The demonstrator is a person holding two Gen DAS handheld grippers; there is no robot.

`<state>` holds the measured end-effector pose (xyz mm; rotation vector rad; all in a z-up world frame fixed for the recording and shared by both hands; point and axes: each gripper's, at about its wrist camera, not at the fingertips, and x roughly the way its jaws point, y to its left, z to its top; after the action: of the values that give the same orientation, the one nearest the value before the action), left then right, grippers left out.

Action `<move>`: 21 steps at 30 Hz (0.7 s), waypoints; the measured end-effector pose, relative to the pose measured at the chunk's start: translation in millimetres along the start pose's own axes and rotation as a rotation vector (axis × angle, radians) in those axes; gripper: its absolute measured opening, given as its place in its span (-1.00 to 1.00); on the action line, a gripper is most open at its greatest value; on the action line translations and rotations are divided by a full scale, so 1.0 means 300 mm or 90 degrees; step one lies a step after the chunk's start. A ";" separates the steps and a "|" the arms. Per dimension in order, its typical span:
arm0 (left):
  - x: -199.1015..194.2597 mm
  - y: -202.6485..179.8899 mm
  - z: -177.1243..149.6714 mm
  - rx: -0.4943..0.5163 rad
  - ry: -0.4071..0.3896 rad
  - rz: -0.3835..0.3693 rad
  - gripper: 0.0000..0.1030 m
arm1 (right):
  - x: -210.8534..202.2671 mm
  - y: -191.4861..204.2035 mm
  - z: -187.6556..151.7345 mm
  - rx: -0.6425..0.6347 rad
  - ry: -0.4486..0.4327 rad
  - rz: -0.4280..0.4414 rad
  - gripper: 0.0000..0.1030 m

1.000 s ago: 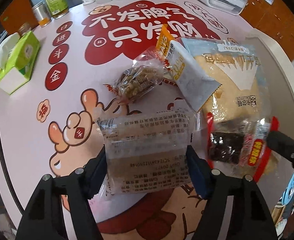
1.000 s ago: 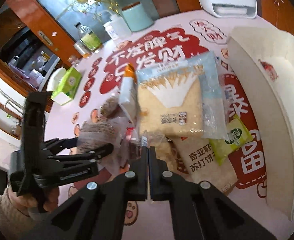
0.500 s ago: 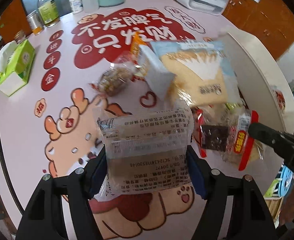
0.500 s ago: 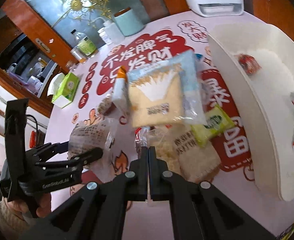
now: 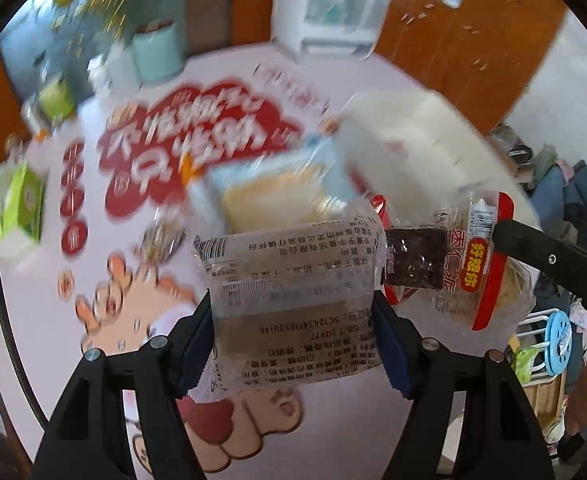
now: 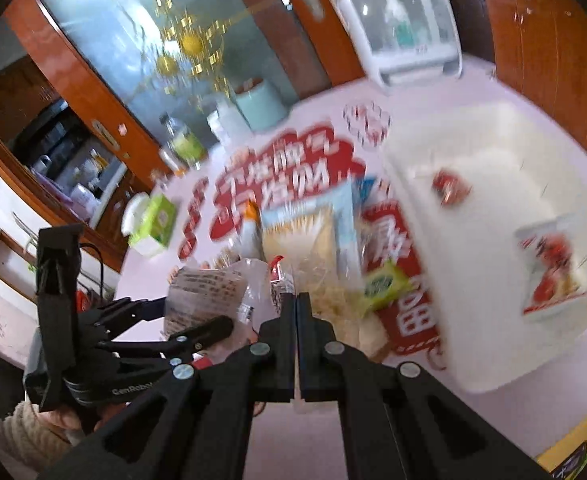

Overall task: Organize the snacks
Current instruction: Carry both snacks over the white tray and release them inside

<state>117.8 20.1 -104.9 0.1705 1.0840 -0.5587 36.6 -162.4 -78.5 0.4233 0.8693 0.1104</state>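
Left gripper [image 5: 293,328] clamps a clear packet [image 5: 293,300] across its width, long axis pointing away. Right gripper [image 6: 295,308], fingers together, pinches a red-edged packet [image 5: 453,264] by its edge.

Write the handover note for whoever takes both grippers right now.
Left gripper: shut on a clear printed snack pack, held above the table.
Right gripper: shut on the edge of a red-trimmed snack pack, also held up.
Done: two packets lie in the white bin.
Left: bin both held packs, then the big cracker bag, the green packet and the rest of the pile.
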 end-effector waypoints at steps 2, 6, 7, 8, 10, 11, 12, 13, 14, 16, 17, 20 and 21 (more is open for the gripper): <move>-0.061 -0.069 0.069 0.020 -0.032 -0.003 0.38 | -0.075 -0.011 0.045 -0.008 -0.028 -0.006 -0.99; -0.133 -0.176 0.196 0.038 -0.073 -0.015 0.39 | -0.216 -0.057 0.139 -0.020 -0.073 -0.011 -0.99; -0.149 -0.211 0.234 0.041 -0.083 -0.015 0.39 | -0.254 -0.078 0.164 -0.025 -0.086 -0.014 -0.99; -0.162 -0.245 0.271 0.041 -0.093 -0.016 0.39 | -0.278 -0.092 0.182 -0.027 -0.094 -0.017 -0.99; -0.176 -0.305 0.330 0.038 -0.106 -0.019 0.39 | -0.321 -0.131 0.222 -0.032 -0.109 -0.020 -0.99; -0.180 -0.335 0.359 0.036 -0.112 -0.021 0.39 | -0.340 -0.152 0.243 -0.034 -0.116 -0.021 -0.99; -0.181 -0.355 0.382 0.035 -0.115 -0.023 0.39 | -0.355 -0.171 0.260 -0.037 -0.120 -0.021 -0.99; -0.178 -0.391 0.414 0.034 -0.120 -0.023 0.39 | -0.367 -0.193 0.281 -0.039 -0.124 -0.021 -0.99; -0.175 -0.412 0.429 0.033 -0.122 -0.023 0.39 | -0.375 -0.216 0.298 -0.041 -0.127 -0.018 -0.99; -0.159 -0.471 0.478 0.029 -0.126 -0.019 0.39 | -0.383 -0.266 0.338 -0.044 -0.130 -0.013 -0.99; -0.145 -0.501 0.504 0.024 -0.126 -0.016 0.40 | -0.384 -0.293 0.358 -0.046 -0.130 -0.011 -0.99; -0.100 -0.568 0.563 0.011 -0.122 -0.009 0.40 | -0.369 -0.382 0.422 -0.047 -0.122 0.002 -0.99; -0.088 -0.583 0.574 0.009 -0.120 -0.007 0.40 | -0.361 -0.411 0.443 -0.045 -0.115 0.007 -0.99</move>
<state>155.2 -187.7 22.9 0.1217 0.8993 -0.5802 58.4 -345.4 24.9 0.3651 0.6827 0.1108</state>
